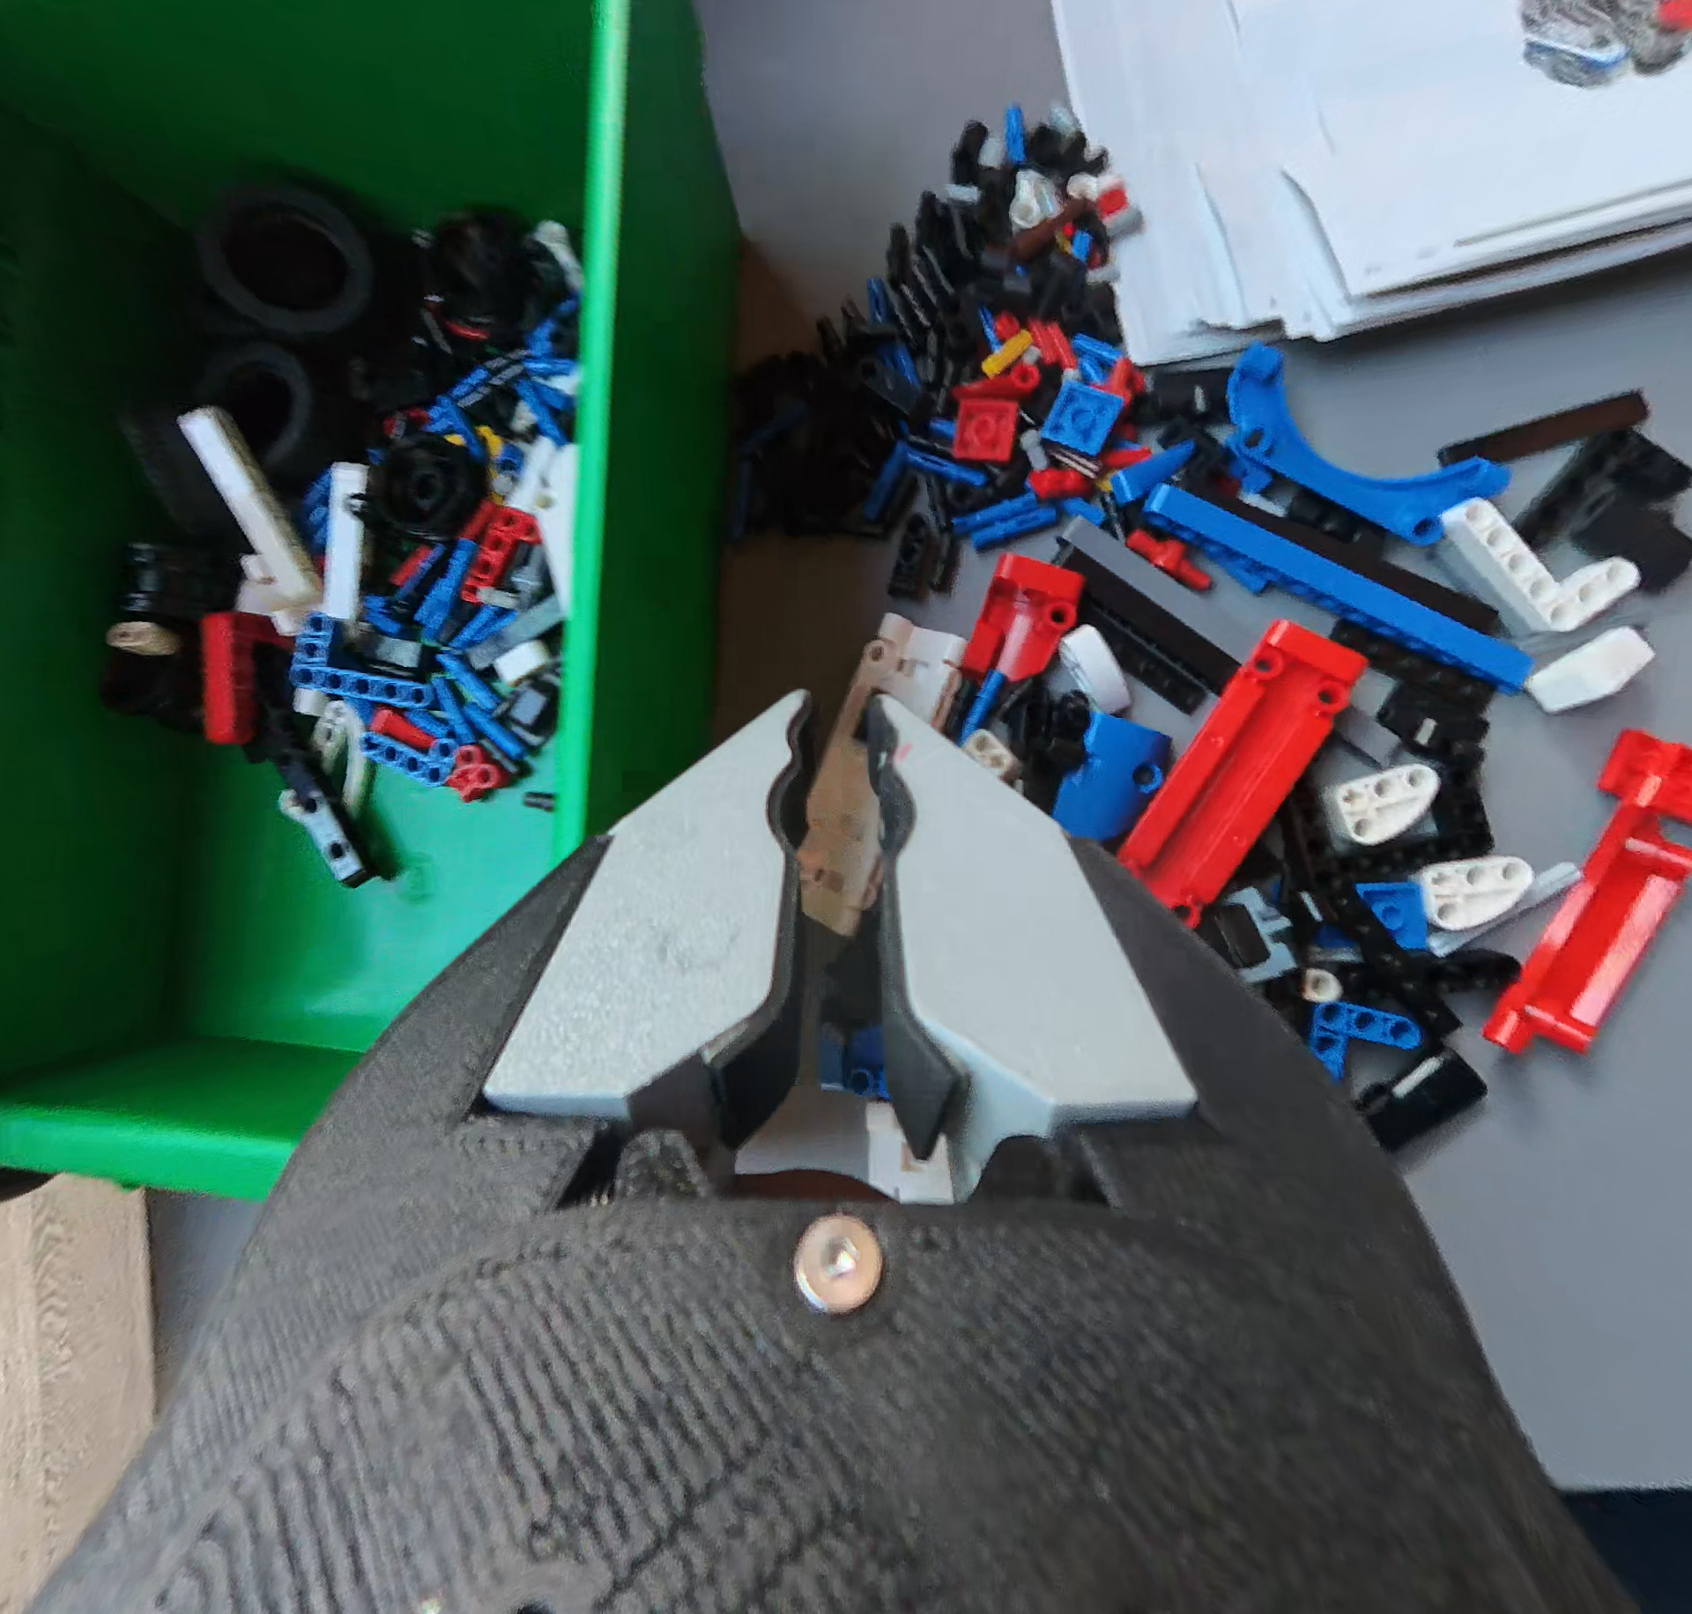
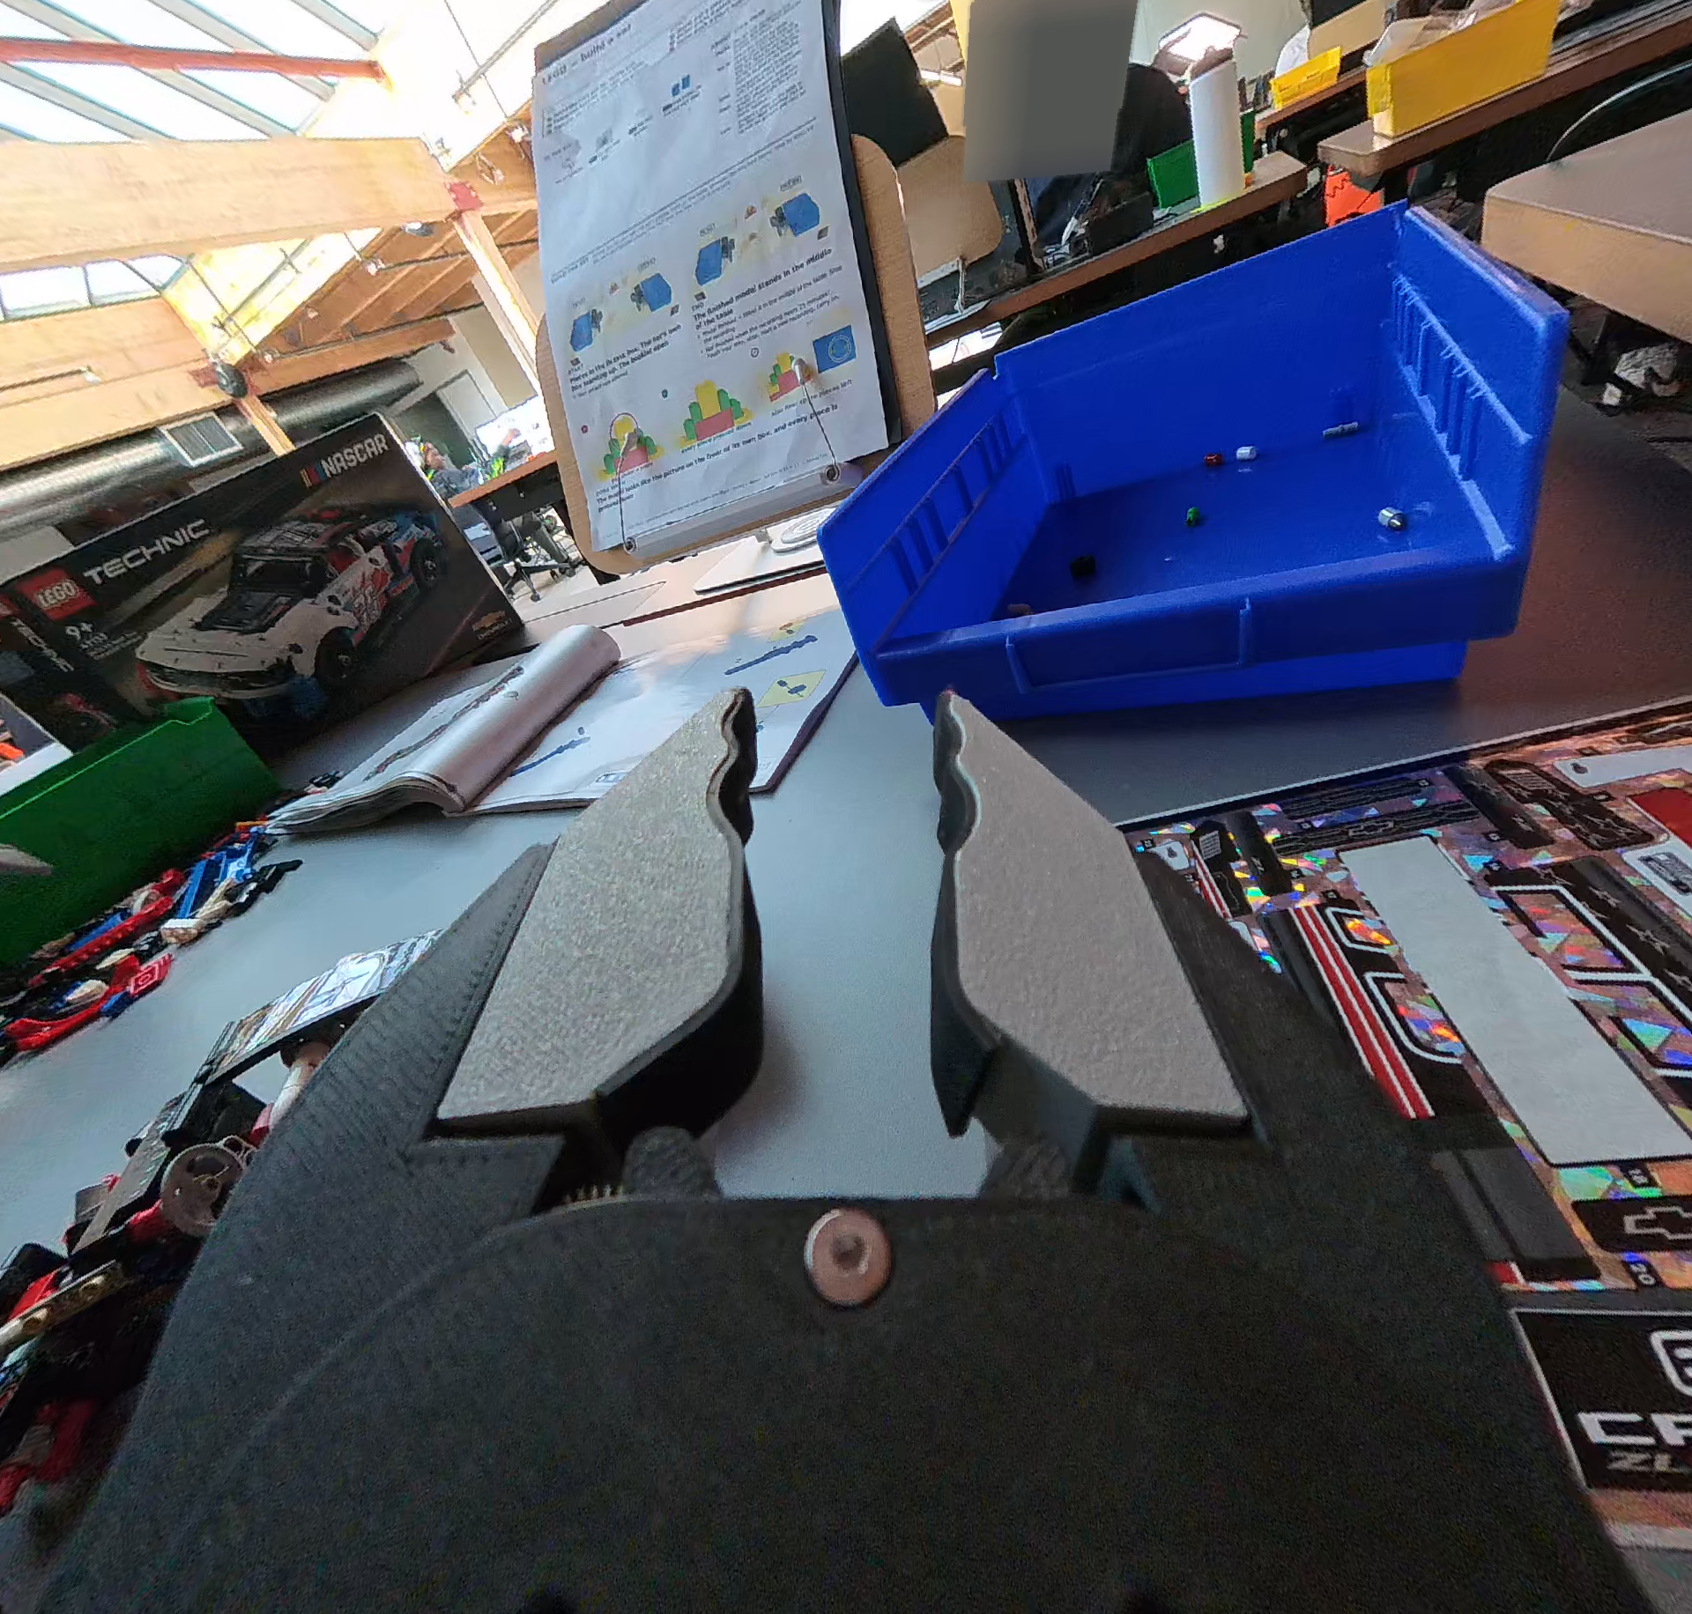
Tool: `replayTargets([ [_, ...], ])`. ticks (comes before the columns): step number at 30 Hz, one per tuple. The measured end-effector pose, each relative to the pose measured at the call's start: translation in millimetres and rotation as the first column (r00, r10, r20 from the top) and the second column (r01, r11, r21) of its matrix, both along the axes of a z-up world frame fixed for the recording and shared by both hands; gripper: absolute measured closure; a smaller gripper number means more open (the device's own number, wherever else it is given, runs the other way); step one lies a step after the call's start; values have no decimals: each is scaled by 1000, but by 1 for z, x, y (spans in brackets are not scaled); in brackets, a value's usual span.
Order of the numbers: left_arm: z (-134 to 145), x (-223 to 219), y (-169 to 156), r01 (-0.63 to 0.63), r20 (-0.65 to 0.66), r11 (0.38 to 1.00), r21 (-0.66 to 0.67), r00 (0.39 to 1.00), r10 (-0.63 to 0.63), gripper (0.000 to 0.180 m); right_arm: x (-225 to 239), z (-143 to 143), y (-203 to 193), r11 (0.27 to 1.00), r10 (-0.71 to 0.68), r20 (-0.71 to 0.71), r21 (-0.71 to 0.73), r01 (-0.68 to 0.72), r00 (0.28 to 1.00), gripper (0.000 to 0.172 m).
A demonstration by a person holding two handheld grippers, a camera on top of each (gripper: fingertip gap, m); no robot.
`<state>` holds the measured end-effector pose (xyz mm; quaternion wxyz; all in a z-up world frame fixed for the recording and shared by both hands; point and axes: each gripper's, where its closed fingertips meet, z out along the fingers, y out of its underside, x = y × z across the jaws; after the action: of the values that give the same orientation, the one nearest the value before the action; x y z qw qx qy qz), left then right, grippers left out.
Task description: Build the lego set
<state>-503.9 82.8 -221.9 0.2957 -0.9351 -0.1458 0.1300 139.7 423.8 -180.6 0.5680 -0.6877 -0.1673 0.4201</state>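
Observation:
In the left wrist view my left gripper (image 1: 840,700) is shut on a long tan brick piece (image 1: 838,824). The piece stands lengthwise between the two pads, and its far end pokes out past the fingertips. The gripper hangs over the near edge of a pile of loose red, blue, black and white bricks (image 1: 1144,517) on the grey table, just right of a green bin (image 1: 604,289) that holds several bricks and black tyres. In the right wrist view my right gripper (image 2: 842,710) is open and empty, low over the grey table, facing a blue bin (image 2: 1190,655).
White booklets (image 1: 1373,151) lie behind the pile. The right wrist view shows an open instruction booklet (image 2: 549,710), a shiny sticker sheet (image 2: 1465,975), a set box (image 2: 256,563), a sheet on a stand (image 2: 705,243) and a partly built model (image 2: 183,1158).

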Motion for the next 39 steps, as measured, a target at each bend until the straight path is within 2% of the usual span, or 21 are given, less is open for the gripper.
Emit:
replayTargets([
  [7,9,-14,-5,-55,-50,997,57,997,58,172,1,1,0,1000,-2,-6,0,2,1000,136],
  [14,1,-5,-3,-4,-40,1000,24,999,5,169,0,0,-1,1000,-1,-1,-1,1,1000,136],
  [18,-2,3,9,19,-4,999,37,1000,-19,166,-1,-1,0,1000,2,6,-4,-2,1000,136],
  [22,-5,3,23,88,-38,995,-45,995,-90,163,-1,1,-1,1000,8,-6,2,-8,1000,136],
  [24,6,0,35,190,-91,972,-141,975,-203,166,0,3,-3,1000,18,-25,8,-18,1000,136],
  [27,28,-3,58,386,-91,873,-298,899,-429,162,1,7,-4,999,34,-59,18,-33,998,136],
  [29,28,-2,66,472,-18,746,-469,840,-543,153,2,12,-6,999,45,-89,33,-42,995,136],
  [31,23,-10,78,475,-2,621,-624,793,-609,153,5,16,-8,998,53,-122,45,-48,991,137],
  [33,9,-12,87,480,73,490,-728,765,-640,153,8,20,-9,997,61,-153,57,-52,986,136],
  [37,-14,-33,87,387,152,258,-885,765,-626,157,14,26,-11,995,72,-210,76,-57,975,136],
  [39,-21,-41,79,348,181,190,-918,794,-581,158,15,28,-12,995,82,-234,80,-65,969,136],
])
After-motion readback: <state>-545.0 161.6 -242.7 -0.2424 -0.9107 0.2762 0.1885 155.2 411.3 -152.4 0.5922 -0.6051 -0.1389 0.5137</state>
